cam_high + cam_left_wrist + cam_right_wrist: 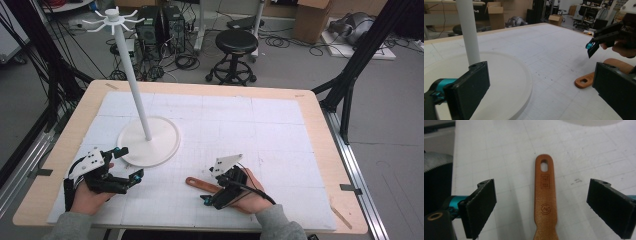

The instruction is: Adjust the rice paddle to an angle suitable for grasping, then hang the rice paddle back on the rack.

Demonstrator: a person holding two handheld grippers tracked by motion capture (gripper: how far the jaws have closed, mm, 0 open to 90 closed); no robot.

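While the wooden handle (545,195) lies flat on the white mat near the tabletop's front edge, right of the middle, the right gripper (216,194) sits over its wide end with jaws spread wide, one pad on each side and neither touching. Its long axis runs straight ahead between those jaws, the end with the hanging hole farthest out, pointing toward the front left corner and the left gripper (127,167). That one, also open and empty, rests near the front left corner beside the white stand's base (165,145). The right hand is clearly nearer; closing should pinch the handle crosswise.
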